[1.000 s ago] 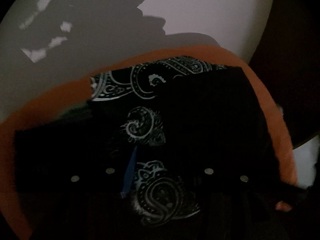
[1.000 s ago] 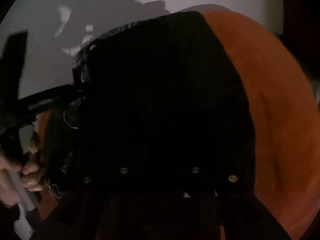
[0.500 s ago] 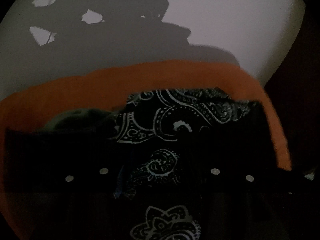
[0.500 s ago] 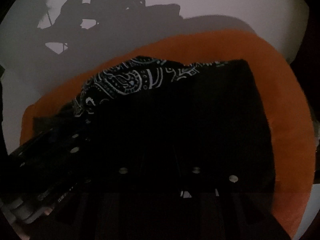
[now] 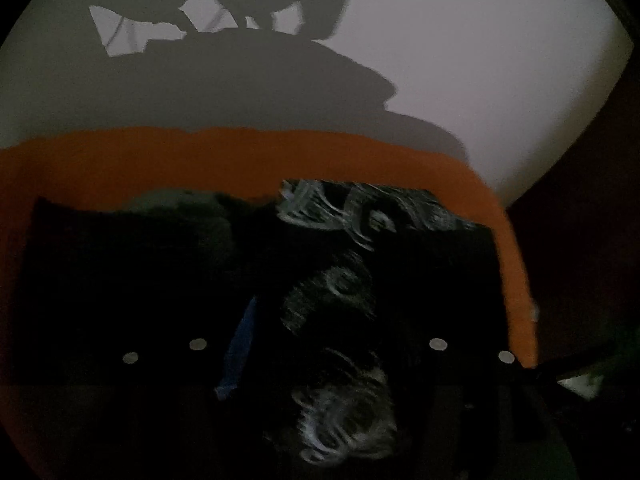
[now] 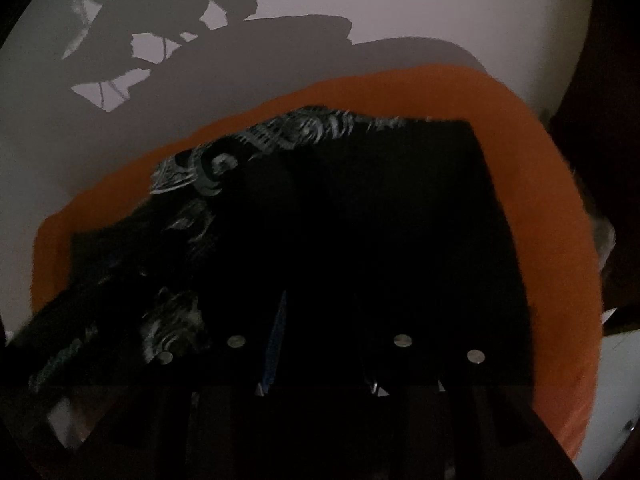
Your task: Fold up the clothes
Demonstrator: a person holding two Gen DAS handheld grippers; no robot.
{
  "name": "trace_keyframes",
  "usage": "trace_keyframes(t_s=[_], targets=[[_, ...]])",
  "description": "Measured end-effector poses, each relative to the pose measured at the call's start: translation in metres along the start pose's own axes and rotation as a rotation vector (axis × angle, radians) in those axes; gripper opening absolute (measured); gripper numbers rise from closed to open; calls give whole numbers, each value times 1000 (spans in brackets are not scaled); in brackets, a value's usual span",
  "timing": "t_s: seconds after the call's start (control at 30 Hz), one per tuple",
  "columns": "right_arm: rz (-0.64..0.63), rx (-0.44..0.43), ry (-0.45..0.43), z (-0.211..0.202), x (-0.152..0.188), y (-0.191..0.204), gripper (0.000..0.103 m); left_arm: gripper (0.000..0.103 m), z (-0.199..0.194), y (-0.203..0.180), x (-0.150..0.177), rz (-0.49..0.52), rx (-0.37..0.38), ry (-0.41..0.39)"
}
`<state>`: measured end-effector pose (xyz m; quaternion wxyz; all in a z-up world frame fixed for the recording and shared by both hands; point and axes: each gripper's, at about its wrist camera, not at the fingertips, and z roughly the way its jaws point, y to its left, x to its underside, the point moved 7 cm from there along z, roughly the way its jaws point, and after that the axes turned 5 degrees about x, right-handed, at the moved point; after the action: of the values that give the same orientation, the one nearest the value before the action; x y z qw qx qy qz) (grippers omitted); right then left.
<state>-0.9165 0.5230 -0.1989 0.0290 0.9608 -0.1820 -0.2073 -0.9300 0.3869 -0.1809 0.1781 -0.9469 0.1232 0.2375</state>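
Note:
A black cloth with a white paisley print (image 5: pixel 352 292) hangs bunched between the black fingers of my left gripper (image 5: pixel 320 276), which is shut on it. The same cloth (image 6: pixel 280 136) shows at the upper left in the right wrist view, draped over the dark fingers of my right gripper (image 6: pixel 320 240); the scene is too dark to tell how its jaws stand. Both grippers hover over an orange garment (image 5: pixel 240 160) spread on a white round table (image 5: pixel 480 60). The orange garment also shows in the right wrist view (image 6: pixel 560 200).
The white table (image 6: pixel 360 0) carries dark shadows of the grippers. Its right edge curves down into a dark background (image 5: pixel 580 220). Lighting is very dim.
The paisley cloth has shifted and blurred with motion. More of the orange garment and the table shows in the left wrist view. The right gripper has moved closer to the cloth.

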Motion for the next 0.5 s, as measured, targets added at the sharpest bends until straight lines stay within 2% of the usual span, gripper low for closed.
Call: trace_keyframes(t_s=[0.1, 0.17, 0.3, 0.5], targets=[[-56, 68, 11, 23, 5, 3, 32, 68, 24, 4, 11, 28, -36, 18], [-80, 81, -9, 27, 10, 3, 32, 70, 31, 11, 10, 34, -45, -17], [-69, 60, -42, 30, 21, -4, 33, 72, 36, 11, 15, 70, -73, -48], [-101, 63, -34, 31, 24, -4, 33, 72, 39, 10, 26, 99, -82, -38]])
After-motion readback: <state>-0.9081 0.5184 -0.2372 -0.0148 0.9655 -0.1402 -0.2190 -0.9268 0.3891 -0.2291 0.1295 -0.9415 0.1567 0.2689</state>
